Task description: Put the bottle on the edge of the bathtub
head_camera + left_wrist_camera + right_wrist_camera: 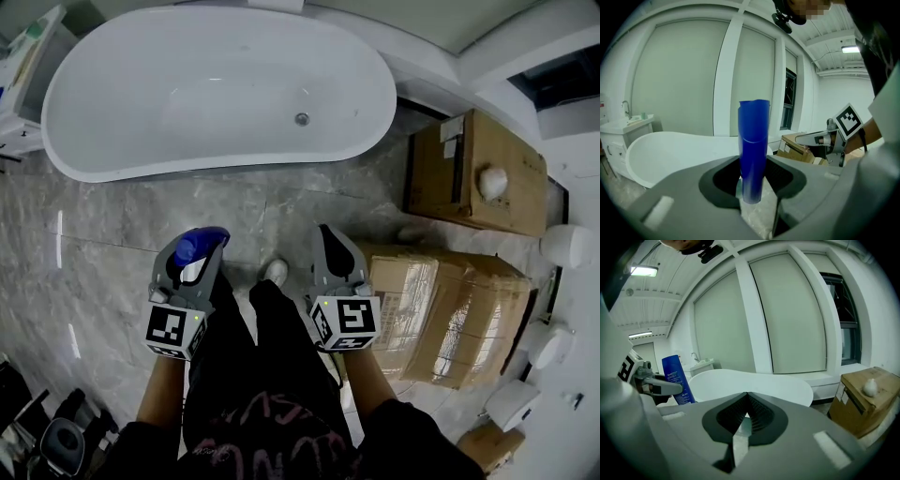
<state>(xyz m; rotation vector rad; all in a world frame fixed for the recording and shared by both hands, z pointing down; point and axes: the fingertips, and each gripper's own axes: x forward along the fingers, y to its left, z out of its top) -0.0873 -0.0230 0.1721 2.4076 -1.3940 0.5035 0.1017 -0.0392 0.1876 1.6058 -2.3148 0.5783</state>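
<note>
Left gripper [194,270]: jaws clamped on bottle [753,150], short of bathtub [234,159].
Right gripper [745,416]: jaws together, empty.
Risk: rim looks narrow and rounded; bottle released off-centre would likely topple.

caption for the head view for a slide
Left gripper holds a blue bottle short of the white bathtub; right gripper empty.
</note>
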